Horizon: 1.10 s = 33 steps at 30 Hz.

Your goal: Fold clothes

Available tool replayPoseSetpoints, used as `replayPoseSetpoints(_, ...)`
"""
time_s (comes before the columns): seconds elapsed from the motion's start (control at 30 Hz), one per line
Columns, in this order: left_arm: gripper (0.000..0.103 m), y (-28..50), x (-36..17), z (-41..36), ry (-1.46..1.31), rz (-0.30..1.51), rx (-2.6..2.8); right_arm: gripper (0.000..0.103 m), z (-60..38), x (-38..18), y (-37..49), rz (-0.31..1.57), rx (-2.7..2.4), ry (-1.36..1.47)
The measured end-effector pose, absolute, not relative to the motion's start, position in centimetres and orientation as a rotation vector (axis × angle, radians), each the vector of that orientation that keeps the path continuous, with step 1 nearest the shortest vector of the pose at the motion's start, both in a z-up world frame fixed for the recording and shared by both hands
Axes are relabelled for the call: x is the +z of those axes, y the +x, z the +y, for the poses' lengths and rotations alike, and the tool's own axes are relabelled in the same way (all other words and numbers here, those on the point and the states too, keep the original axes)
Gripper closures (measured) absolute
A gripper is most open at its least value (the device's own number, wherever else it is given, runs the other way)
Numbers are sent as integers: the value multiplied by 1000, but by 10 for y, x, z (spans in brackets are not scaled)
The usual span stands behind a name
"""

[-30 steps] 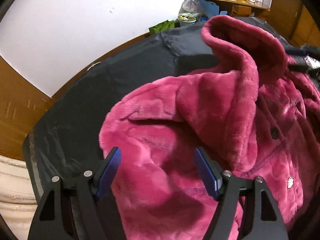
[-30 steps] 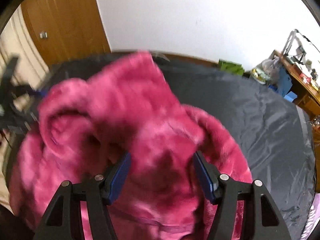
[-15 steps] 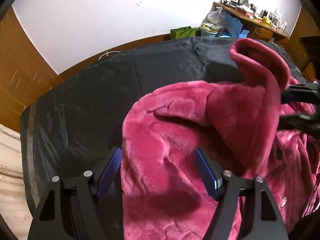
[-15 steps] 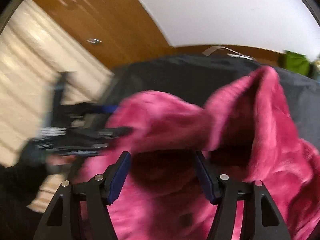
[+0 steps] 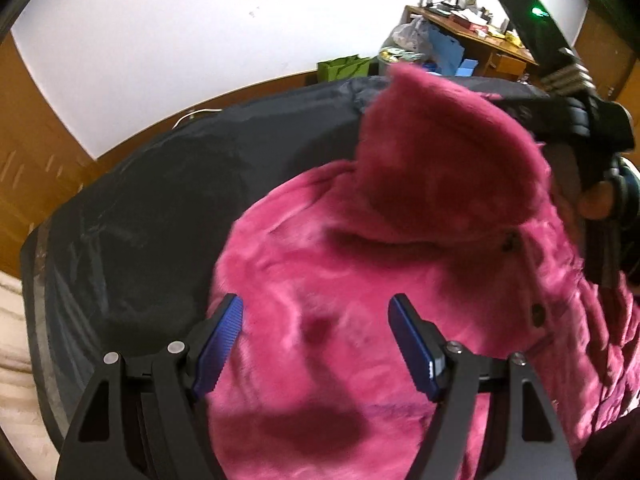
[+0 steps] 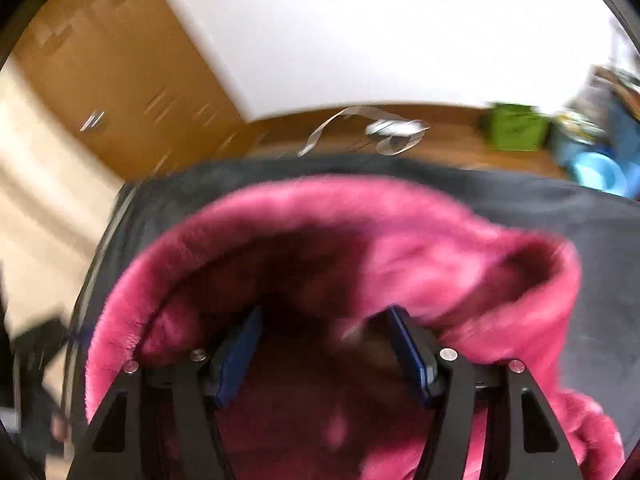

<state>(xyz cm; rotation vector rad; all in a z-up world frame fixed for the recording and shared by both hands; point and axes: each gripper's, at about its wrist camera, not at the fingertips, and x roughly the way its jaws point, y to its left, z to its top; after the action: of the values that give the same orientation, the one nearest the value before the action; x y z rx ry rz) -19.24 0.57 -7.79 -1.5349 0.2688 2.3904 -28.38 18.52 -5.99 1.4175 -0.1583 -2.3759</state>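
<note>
1. I see a magenta fleece jacket [image 5: 360,280] heaped on the dark grey sheet [image 5: 152,208] that covers the bed.
2. My left tongs [image 5: 316,340] point down over the jacket's near part, blue pads [image 5: 218,340] standing well apart, nothing pinched between them.
3. My right tongs [image 6: 324,352] are pushed in under a raised fold of the jacket [image 6: 400,240]; fleece drapes over and around both fingers. The view is blurred, so I cannot tell whether they grip any cloth.
4. In the left view the collar [image 5: 440,140] stands up beside the right tongs' body [image 5: 580,128].
</note>
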Motion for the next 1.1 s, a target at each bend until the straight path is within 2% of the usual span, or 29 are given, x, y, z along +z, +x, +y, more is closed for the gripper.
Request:
replayPoseSetpoints(0.17, 25, -212, -77, 34, -1493, 164, 2373, 37, 213, -30, -264, -257, -2431, 1308)
replayPoseSetpoints(0.33, 25, -243, -95, 66, -1551, 156, 2378, 37, 257, 7, -214, -323, -2555, 1200)
replayPoseSetpoints(0.57, 25, -273, -122, 85, -1668, 115, 2397, 37, 289, -50, -171, -197, -2489, 1502)
replayPoseSetpoints(0.77, 20, -279, -131, 89, -1675, 141, 2425, 37, 336, -75, -179, -328, -2562, 1620)
replayPoseSetpoints(0.83, 18, -279, -130, 88, -1668, 142, 2422, 37, 335, -79, -185, -265, -2568, 1623)
replayPoseSetpoints(0.97, 18, -274, -120, 79, -1695, 117, 2414, 30, 311, -83, -188, 67, -2565, 1616)
replayPoseSetpoints(1.1, 18, -253, -101, 65, -1695, 96, 2433, 29, 312, -79, -185, 61, -2541, 1631)
